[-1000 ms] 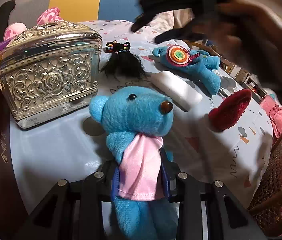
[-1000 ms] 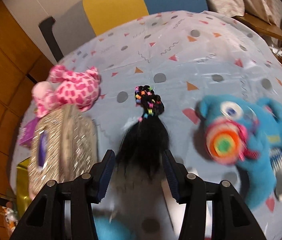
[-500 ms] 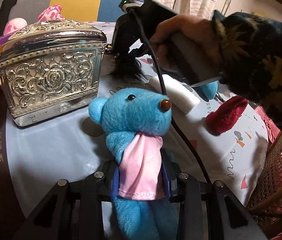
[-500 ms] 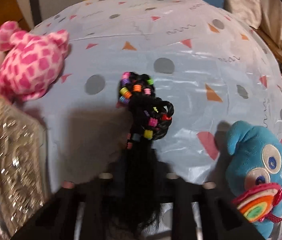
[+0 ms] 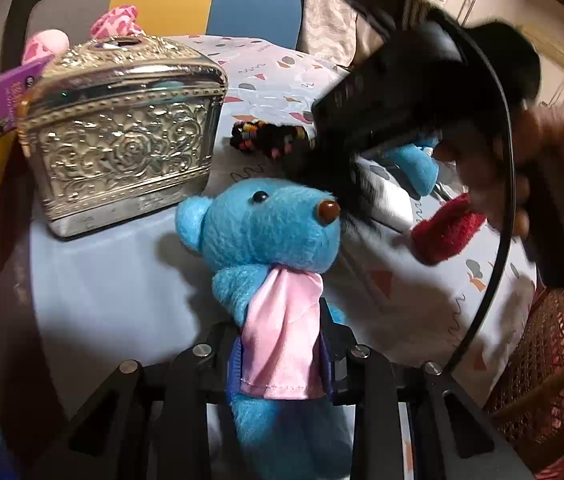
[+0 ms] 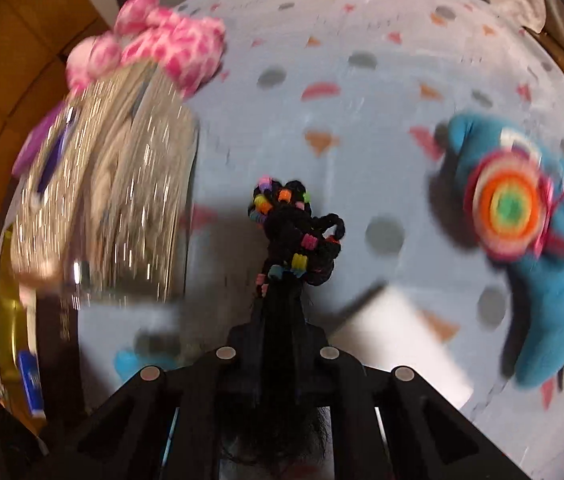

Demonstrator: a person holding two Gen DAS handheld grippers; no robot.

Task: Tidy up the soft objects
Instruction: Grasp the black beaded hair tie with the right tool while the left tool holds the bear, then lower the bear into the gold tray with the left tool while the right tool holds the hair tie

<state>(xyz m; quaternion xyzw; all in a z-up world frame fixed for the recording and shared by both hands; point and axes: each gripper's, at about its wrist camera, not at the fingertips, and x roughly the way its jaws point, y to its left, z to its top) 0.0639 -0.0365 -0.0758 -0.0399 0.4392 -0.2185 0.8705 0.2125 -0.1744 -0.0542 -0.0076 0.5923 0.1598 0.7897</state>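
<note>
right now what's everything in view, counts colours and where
teddy bear: 1, blue with pink scarf, held in the left gripper
hair piece: 1, black with coloured beads, pinched in the right gripper
metal box: 1, silver embossed, far left of the table
pink plush: 1, pink spotted, behind the box
blue plush: 1, blue with rainbow disc, right
red plush piece: 1, red, right of the bear
white block: 1, white, centre
wicker basket: 1, brown, off the table's right edge
left gripper: shut on the bear
right gripper: shut on the hair
</note>
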